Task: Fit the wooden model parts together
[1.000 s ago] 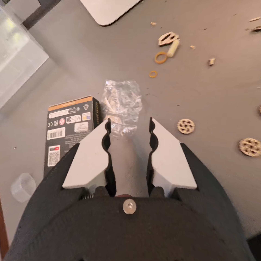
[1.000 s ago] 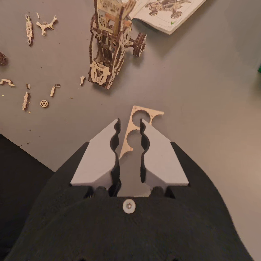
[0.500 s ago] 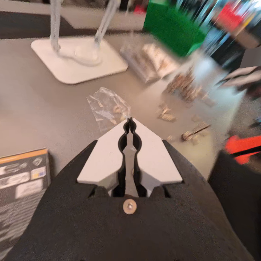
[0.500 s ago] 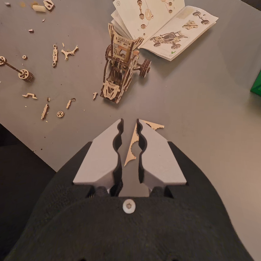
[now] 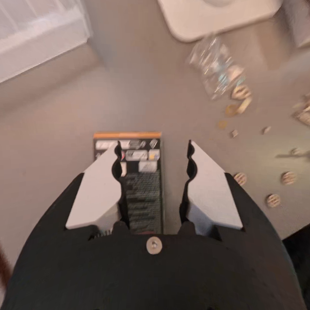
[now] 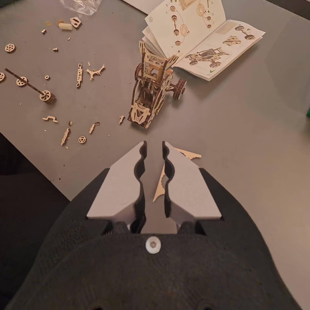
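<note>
1. Right wrist view shows the right gripper (image 6: 154, 144) hanging above the grey surface (image 6: 243, 151), its jaws slightly parted and holding nothing.
2. Under its right finger lies a leftover plywood offcut (image 6: 160, 187) with scalloped round cut-outs, flat on the surface.
3. Ahead of it stands the half-built wooden buggy (image 6: 149, 94), nose toward the gripper, one wheel on an axle sticking out to its side. It is pale laser-cut plywood with dark burnt edges, a lattice of thin ribs that looks fragile.
4. Well off to the left lie the loose parts: an axle with wheels (image 6: 31, 87), a small ring (image 6: 82, 139), link strips and chips. The open instruction booklet (image 6: 209, 42) rests behind the buggy.
5. Left wrist view, badly blurred, shows the left gripper (image 5: 154, 146) with jaws wide apart and empty over a dark printed box (image 5: 144, 192); small wooden wheels (image 5: 287, 177) lie to its right, a clear plastic bag (image 5: 216, 67) farther off.
6. The step in hand seems to be picking the next part. To do it well, I would go for a sturdy piece like the axle assembly, grip it by the rod, and steady the buggy by its frame, not its ribs.
</note>
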A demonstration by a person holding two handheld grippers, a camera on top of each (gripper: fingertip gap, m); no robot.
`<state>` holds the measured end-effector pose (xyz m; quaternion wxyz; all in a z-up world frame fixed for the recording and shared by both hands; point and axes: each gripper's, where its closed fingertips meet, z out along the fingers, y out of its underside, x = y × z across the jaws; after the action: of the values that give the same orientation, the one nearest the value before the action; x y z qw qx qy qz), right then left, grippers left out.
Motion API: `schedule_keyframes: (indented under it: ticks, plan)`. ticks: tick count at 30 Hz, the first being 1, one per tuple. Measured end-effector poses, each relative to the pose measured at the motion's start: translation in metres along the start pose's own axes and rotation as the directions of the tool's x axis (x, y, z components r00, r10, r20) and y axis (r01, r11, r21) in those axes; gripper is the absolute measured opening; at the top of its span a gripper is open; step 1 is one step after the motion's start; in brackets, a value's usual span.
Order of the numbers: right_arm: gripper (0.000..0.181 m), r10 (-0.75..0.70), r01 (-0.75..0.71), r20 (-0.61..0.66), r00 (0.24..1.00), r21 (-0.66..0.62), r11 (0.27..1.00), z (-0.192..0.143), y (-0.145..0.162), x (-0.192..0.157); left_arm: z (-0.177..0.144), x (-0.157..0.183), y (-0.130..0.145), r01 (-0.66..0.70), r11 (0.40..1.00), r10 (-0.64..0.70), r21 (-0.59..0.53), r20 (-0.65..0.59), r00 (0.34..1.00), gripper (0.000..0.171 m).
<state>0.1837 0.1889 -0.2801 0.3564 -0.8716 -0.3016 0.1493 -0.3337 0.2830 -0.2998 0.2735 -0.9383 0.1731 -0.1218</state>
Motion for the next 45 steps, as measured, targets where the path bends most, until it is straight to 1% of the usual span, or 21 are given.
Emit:
schedule_keyframes:
  ticks: [2,4,5,10,12,15,17,18,19,20,21,25,27,28,30,32,34,36,40,42,45]
  plan:
    - [0.016,-0.001,0.001,0.011,1.0,-0.003,1.0,0.003,0.001,-0.002,-0.005,-0.013,0.029,-0.026,0.995,0.032,-0.097,0.061,0.998,0.091]
    - [0.016,-0.005,0.006,0.025,1.0,-0.012,1.0,0.008,0.002,-0.006,0.001,-0.015,0.056,-0.015,0.981,0.026,-0.193,0.057,0.998,0.107]
    - [0.016,-0.008,0.009,0.033,0.999,-0.019,1.0,0.011,0.003,-0.009,0.004,-0.019,0.061,-0.041,0.977,0.061,-0.21,0.088,0.994,0.114]
    - [0.016,-0.035,0.036,0.037,0.999,-0.034,0.999,0.013,0.003,-0.015,0.009,-0.03,0.062,-0.104,0.944,0.163,-0.312,0.169,0.972,0.114]
    - [0.015,-0.034,0.035,0.031,0.999,-0.026,0.999,0.01,0.001,-0.015,0.008,-0.032,0.046,-0.097,0.964,0.145,-0.248,0.185,0.972,0.112]
    - [0.015,-0.024,0.024,0.026,0.999,-0.013,1.0,0.006,0.0,-0.012,0.003,-0.051,0.044,-0.055,0.96,0.121,-0.275,0.231,0.965,0.134]
    - [0.015,-0.018,0.018,0.038,0.999,-0.007,1.0,0.007,-0.001,-0.013,0.013,-0.046,0.059,0.018,0.937,0.028,-0.348,0.126,0.992,0.148]
    - [0.015,-0.018,0.018,0.043,0.999,-0.008,1.0,0.008,0.0,-0.013,0.021,-0.039,0.064,0.034,0.928,-0.015,-0.372,0.054,0.998,0.139]
    - [0.015,-0.02,0.021,0.045,0.999,-0.012,1.0,0.009,0.001,-0.014,0.025,-0.044,0.066,0.036,0.928,-0.01,-0.372,0.072,0.997,0.137]
    - [0.015,-0.023,0.024,0.046,0.999,-0.018,1.0,0.01,0.002,-0.015,0.024,-0.053,0.067,0.006,0.923,0.041,-0.384,0.114,0.993,0.117]
    - [0.015,-0.026,0.027,0.045,0.999,-0.022,0.999,0.01,0.003,-0.015,0.024,-0.054,0.066,-0.003,0.924,0.052,-0.382,0.119,0.992,0.109]
    - [0.014,-0.013,0.014,0.042,0.999,-0.011,1.0,0.007,0.003,-0.011,0.025,-0.052,0.055,0.043,0.955,-0.016,-0.293,0.093,0.996,0.108]
    - [0.014,-0.007,0.007,0.042,0.999,0.0,1.0,0.006,0.001,-0.01,0.021,-0.046,0.043,0.082,0.975,-0.076,-0.209,0.037,0.996,0.108]
    - [0.014,-0.012,0.011,0.039,0.999,0.006,1.0,0.005,0.0,-0.009,0.017,-0.043,0.033,0.115,0.982,-0.117,-0.146,-0.005,0.993,0.108]
    - [0.017,-0.029,0.028,0.013,1.0,0.037,0.999,0.0,-0.01,-0.009,-0.004,-0.022,-0.007,0.201,0.976,-0.18,0.08,-0.219,0.959,0.108]
    - [0.027,-0.066,0.067,-0.005,0.998,0.096,0.993,-0.009,-0.034,-0.018,-0.04,-0.005,-0.047,0.389,0.882,-0.239,0.266,-0.459,0.856,0.108]
    - [0.037,-0.116,0.112,0.011,0.993,0.195,0.974,-0.019,-0.072,-0.043,-0.082,0.012,-0.079,0.507,0.761,-0.154,0.406,-0.645,0.748,0.108]
    - [0.048,-0.192,0.164,0.079,0.978,0.277,0.947,-0.02,-0.109,-0.088,-0.116,0.03,-0.096,0.565,0.665,-0.029,0.488,-0.74,0.672,0.107]
    - [0.085,-0.403,0.307,0.182,0.897,0.4,0.863,0.001,-0.172,-0.203,-0.149,0.066,-0.116,0.67,0.514,0.101,0.536,-0.813,0.573,0.108]
    - [0.104,-0.499,0.4,0.165,0.851,0.415,0.817,0.021,-0.19,-0.249,-0.147,0.084,-0.122,0.715,0.459,0.083,0.527,-0.827,0.556,0.108]
    - [0.104,-0.567,0.483,0.078,0.82,0.439,0.758,0.052,-0.211,-0.284,-0.141,0.117,-0.129,0.776,0.399,0.052,0.488,-0.857,0.512,0.107]
